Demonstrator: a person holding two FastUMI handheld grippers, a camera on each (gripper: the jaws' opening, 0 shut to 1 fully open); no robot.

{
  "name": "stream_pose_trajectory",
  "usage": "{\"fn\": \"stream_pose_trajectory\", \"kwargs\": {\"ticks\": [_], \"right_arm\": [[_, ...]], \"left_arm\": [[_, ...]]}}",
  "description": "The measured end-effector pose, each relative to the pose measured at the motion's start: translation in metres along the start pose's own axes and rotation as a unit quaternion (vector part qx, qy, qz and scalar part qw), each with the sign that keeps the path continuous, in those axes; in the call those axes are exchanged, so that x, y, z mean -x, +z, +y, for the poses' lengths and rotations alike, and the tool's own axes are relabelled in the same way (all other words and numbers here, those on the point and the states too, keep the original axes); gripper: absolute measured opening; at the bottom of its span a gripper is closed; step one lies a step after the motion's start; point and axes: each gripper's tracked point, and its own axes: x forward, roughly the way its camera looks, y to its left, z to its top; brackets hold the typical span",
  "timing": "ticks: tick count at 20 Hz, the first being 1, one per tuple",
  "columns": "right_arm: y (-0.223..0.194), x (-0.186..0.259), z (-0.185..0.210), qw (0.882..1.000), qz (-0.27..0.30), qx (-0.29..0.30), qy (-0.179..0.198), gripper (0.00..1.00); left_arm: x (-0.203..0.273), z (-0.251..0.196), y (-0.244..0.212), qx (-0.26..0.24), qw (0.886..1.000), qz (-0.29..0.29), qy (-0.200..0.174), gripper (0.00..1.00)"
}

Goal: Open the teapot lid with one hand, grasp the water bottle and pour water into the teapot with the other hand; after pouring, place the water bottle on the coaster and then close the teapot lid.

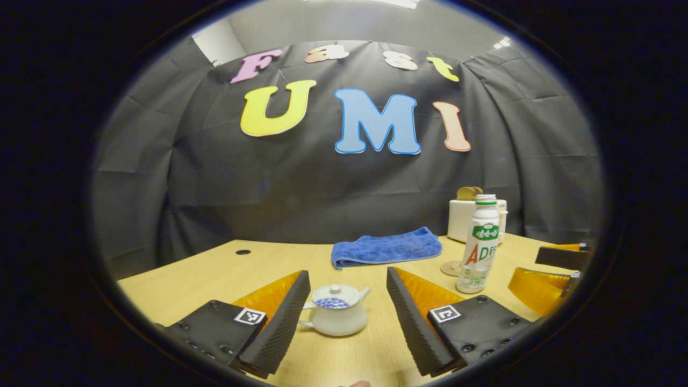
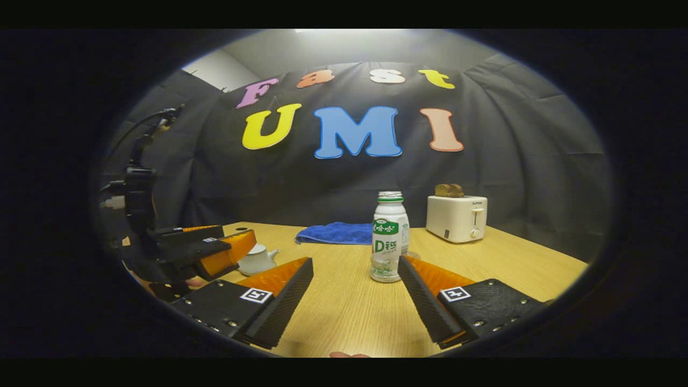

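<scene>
The left claw (image 1: 341, 317), released with fingers spread, frames the lidded teapot (image 1: 336, 316) sitting just ahead on the tabletop (image 1: 204, 274), while the right claw (image 2: 355, 303), likewise released, faces the upright bottle (image 2: 389, 244), its coaster (image 1: 450, 267) apparently just behind.

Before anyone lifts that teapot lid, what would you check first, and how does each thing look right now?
1. Lid sits on teapot: ok.
2. Left tool open, teapot between its fingers: ok.
3. Bottle upright on table: ok.
4. Right tool open, facing bottle: ok.
5. Coaster free beside bottle: ok.
6. Bottle cap off: cannot tell.
</scene>
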Motion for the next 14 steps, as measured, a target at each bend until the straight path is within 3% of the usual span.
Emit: {"fn": "stream_pose_trajectory", "kwargs": {"ticks": [9, 11, 14], "right_arm": [[0.0, -0.005, -0.01, 1.0, 0.002, -0.008, -0.003, 0.98], [0.001, -0.005, -0.008, 1.0, 0.001, -0.006, 0.0, 0.98], [0.004, -0.005, -0.009, 1.0, -0.002, -0.01, 0.002, 0.98]], "left_arm": [[-0.042, 0.017, -0.029, -0.009, 0.999, 0.046, 0.018, 1.0], [-0.049, 0.022, -0.024, -0.015, 0.999, 0.033, 0.024, 1.0], [-0.059, 0.021, -0.034, -0.004, 0.998, 0.058, 0.013, 0.98]]}}
